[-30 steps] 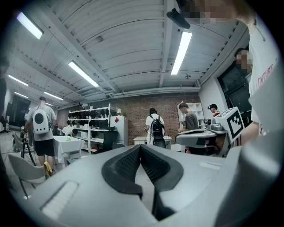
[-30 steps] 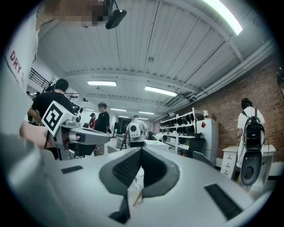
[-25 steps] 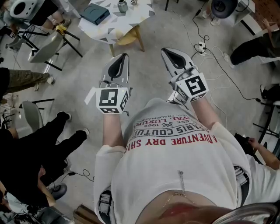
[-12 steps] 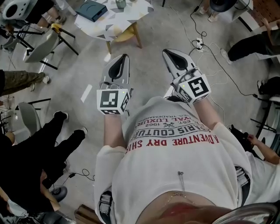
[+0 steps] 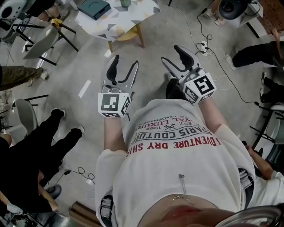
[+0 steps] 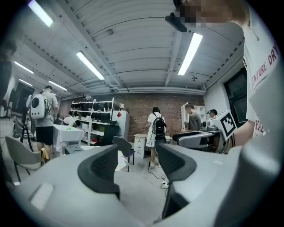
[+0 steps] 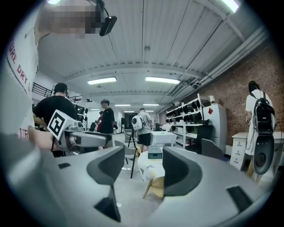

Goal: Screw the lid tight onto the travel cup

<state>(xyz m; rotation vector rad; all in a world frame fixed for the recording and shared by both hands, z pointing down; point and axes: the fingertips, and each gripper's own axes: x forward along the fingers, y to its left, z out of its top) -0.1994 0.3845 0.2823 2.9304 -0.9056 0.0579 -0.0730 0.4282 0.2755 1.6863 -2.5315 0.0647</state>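
Note:
I stand on a concrete floor, both grippers held out level in front of me. My left gripper [image 5: 124,66] is open; its jaws have just been opening and nothing is between them [image 6: 137,164]. My right gripper [image 5: 176,57] is open too, jaws just opened and empty [image 7: 143,165]. A small round table [image 5: 111,26] with a patterned cloth stands ahead, well beyond both grippers. A small grey cup [image 5: 125,2] shows on it, cut off by the top edge. I cannot make out a lid.
A dark blue case [image 5: 93,6] lies on the table [image 7: 148,166]. A grey chair [image 5: 42,44] stands left of it. A person in black [image 5: 40,150] is close at my left. Cables and a power strip [image 5: 203,45] lie on the floor to the right. Shelves and people fill the room.
Both grippers went from shut to open. The table has slid toward the top edge of the head view, and the grippers sit slightly lower.

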